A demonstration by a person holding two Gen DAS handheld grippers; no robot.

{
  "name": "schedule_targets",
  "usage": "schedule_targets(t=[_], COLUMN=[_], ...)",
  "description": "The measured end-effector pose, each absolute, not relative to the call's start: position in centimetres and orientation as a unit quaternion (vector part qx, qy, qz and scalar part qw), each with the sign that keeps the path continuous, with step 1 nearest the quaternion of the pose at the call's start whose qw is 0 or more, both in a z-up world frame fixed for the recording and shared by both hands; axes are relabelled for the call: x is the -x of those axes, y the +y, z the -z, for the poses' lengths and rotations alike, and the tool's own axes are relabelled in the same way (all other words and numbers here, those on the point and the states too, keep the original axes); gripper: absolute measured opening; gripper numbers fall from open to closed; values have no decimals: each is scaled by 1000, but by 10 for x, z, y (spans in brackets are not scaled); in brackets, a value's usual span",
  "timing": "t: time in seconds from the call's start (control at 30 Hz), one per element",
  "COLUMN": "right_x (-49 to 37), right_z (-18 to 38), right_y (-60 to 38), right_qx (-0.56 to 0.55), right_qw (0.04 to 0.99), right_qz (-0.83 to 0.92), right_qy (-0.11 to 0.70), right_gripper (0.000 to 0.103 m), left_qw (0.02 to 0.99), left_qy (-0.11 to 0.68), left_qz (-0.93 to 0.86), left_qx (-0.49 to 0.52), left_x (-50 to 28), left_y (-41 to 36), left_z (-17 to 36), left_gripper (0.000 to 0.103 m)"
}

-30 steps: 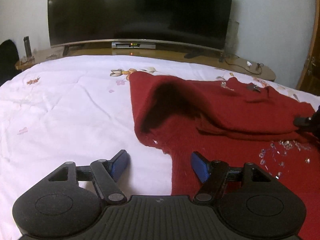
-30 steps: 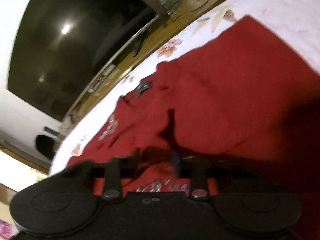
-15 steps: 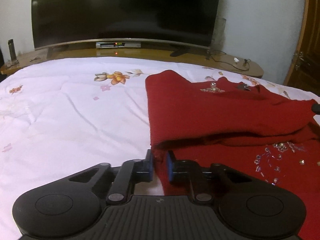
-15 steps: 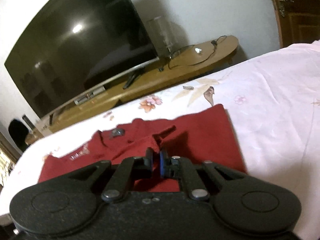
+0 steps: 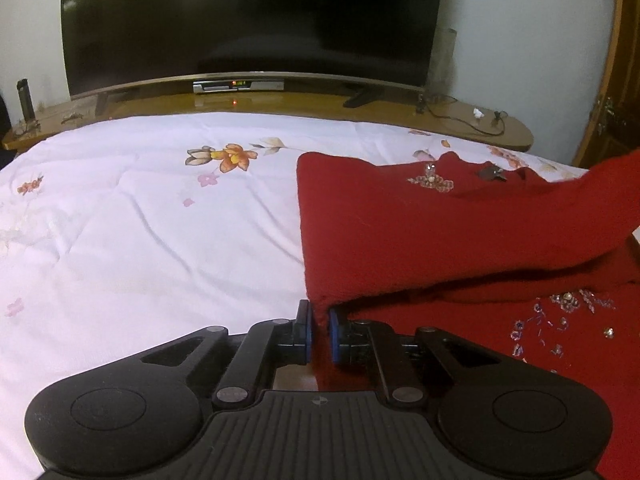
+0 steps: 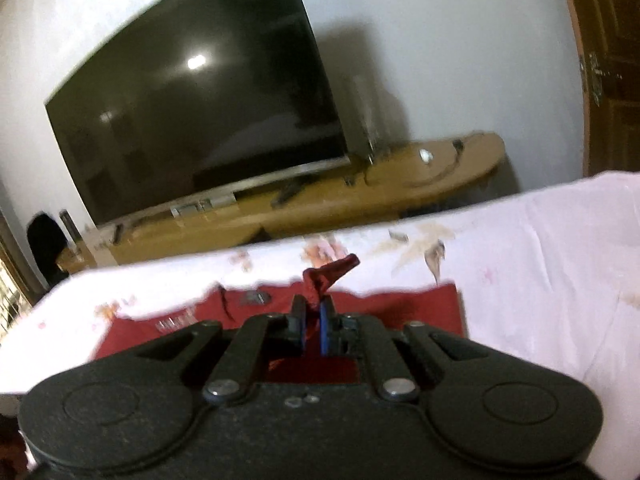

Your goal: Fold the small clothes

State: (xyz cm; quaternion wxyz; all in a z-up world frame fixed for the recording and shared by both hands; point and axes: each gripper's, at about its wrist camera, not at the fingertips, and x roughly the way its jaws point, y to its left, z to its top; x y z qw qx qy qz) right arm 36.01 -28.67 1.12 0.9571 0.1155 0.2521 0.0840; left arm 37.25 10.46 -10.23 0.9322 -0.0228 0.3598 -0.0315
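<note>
the red sweater [image 5: 420, 232] lies on the right half of the bed [image 5: 140, 240], a knitted top of deep red with a straight left edge running down toward the camera. one layer is doubled over the rest, and its folded edge makes a dark shadowed line across the lower right. a beaded ornament [image 5: 431, 181] sits near the neckline, and a scatter of clear and purple beads [image 5: 560, 320] shows on the lower layer at the right. the left gripper [image 5: 319, 334] has its blue pads pressed together on the near left corner of the sweater, red cloth showing between them. in the right wrist view the right gripper [image 6: 313, 326] is likewise clamped on the sweater, a small twist of red fabric sticking up past its fingertips; this view is blurred.

to the left of the sweater the bedcover is pale pink, wrinkled, printed with an orange flower [image 5: 224, 157] and smaller pink blossoms. beyond the bed stands a low wooden tv bench [image 5: 304, 102] bearing a large dark television [image 5: 252, 20], a silver set-top box [image 5: 238, 86] with small lit indicators under it, and a tangle of cable [image 5: 460, 116] at the right end. a wooden door [image 5: 616, 92] edges the far right. nothing lies on top of the sweater between the two grippers. no brand or writing can be read.
</note>
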Motion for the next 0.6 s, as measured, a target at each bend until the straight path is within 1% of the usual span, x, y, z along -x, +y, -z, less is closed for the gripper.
schedule_targets(t=[0.07, 0.13, 0.17, 0.2, 0.23, 0.33, 0.47, 0.53, 0.57, 0.6], right_x=[-357, -355, -361, -371, -375, -369, -374, -381, -383, -384], right_z=[-18, -13, -1, 16, 31, 43, 30, 14, 2, -10], right_y=[-288, -291, -295, -302, -309, -311, -296, -280, -266, -252], right_qx=[-117, -100, -94, -101, -111, -117, -106, -93, -79, -66], right_qw=[960, 965, 961, 948, 938, 936, 941, 945, 950, 954], right_qz=[-88, -84, -66, -39, -25, -36, -50, -67, -80, -97], right_qy=[237, 229, 253, 299, 328, 330, 317, 305, 292, 277], right_gripper=[8, 8, 8, 8, 8, 8, 8, 8, 8, 8], left_qw=[930, 930, 930, 930, 930, 932, 936, 935, 935, 934], left_qy=[362, 362, 362, 362, 362, 361, 350, 353, 353, 350], left_qz=[32, 31, 31, 30, 30, 26, 28, 27, 23, 18], left_qx=[52, 64, 59, 53, 47, 29, -27, 4, 37, 69], left_x=[-373, -374, -374, -374, -373, -375, -378, -381, -382, -382], left_y=[111, 114, 113, 111, 109, 103, 85, 91, 99, 107], left_z=[104, 105, 105, 105, 105, 103, 101, 101, 101, 102], left_gripper=[8, 8, 8, 8, 8, 8, 9, 8, 8, 5])
